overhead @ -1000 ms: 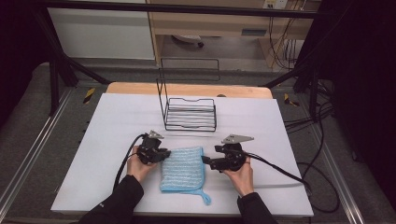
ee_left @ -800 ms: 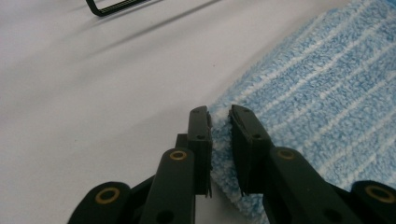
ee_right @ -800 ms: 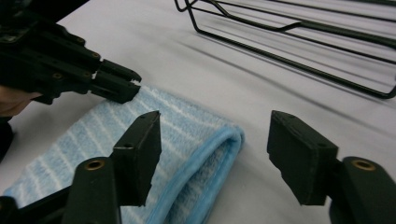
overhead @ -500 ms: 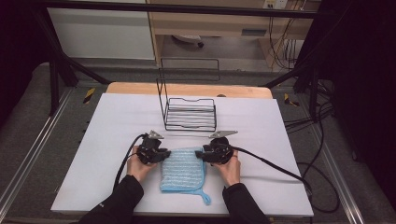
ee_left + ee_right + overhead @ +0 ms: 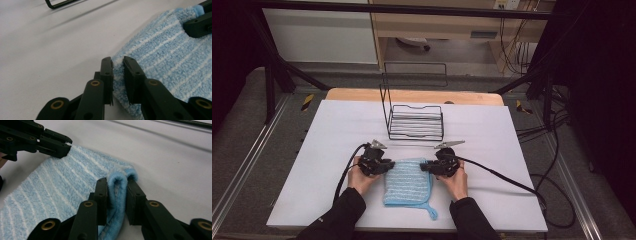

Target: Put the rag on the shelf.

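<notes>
Two grippers pinch the far corners of a blue striped cloth (image 5: 408, 182) that lies flat near the front edge of the white table (image 5: 337, 130). In the high view its long axis runs from the person toward the wire rack (image 5: 416, 121), with a small loop at the near right corner. The left gripper (image 5: 387, 166) and the right gripper (image 5: 426, 166) point inward at each other across the cloth's far edge (hands low on the table, forearms coming in from the near side).

The left gripper view adds the detail of the grip: the left gripper (image 5: 117, 62) has its jaws pressed on the cloth's (image 5: 170, 57) corner edge, and the other gripper's jaws sit at the far corner.

In the right gripper view, the right gripper (image 5: 117, 183) has just been closing and now squeezes a raised fold of the cloth (image 5: 62, 182) between its jaws.
</notes>
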### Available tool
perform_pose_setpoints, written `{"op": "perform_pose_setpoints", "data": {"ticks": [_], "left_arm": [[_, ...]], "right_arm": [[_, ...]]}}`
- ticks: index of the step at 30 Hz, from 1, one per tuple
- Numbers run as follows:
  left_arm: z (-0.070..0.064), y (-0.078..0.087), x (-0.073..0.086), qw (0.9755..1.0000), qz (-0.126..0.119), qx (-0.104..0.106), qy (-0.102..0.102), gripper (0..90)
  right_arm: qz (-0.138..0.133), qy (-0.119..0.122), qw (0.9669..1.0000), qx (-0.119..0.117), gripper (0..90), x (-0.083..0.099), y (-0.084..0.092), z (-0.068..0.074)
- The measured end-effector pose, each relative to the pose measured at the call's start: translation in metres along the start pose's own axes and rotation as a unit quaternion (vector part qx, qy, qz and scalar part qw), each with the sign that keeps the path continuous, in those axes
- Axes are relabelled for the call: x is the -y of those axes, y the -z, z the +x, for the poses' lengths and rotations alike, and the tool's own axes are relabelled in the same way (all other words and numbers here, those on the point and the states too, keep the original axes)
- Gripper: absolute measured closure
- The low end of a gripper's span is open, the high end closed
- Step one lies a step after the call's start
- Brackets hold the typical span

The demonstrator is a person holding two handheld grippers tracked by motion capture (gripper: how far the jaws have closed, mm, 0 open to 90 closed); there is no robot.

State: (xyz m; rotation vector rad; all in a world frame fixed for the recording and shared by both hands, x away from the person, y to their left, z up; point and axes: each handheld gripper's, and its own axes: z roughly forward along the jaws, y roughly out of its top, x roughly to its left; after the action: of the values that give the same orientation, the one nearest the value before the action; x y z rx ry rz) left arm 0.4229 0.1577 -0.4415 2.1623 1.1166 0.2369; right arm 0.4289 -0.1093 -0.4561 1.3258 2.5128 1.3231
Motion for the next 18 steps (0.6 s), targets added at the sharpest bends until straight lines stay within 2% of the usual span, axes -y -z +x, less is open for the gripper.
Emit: {"op": "perform_pose_setpoints", "data": {"ticks": [5, 11, 18], "left_arm": [[0.001, 0.001, 0.0, 0.9999, -0.003, 0.005, 0.012, 78.8], [0.004, 0.005, 0.0, 0.9994, -0.011, 0.018, 0.028, 80.6], [0.005, 0.018, -0.002, 0.9983, -0.034, 0.032, 0.036, 80.9]], "right_arm": [[0.003, -0.008, 1.0, -0.005, 78.9, -0.002, 0.002, -0.001], [0.001, -0.013, 0.9999, -0.005, 80.0, -0.003, 0.005, 0.0], [-0.017, -0.016, 0.9997, -0.009, 80.2, -0.006, 0.014, 0.005]]}}
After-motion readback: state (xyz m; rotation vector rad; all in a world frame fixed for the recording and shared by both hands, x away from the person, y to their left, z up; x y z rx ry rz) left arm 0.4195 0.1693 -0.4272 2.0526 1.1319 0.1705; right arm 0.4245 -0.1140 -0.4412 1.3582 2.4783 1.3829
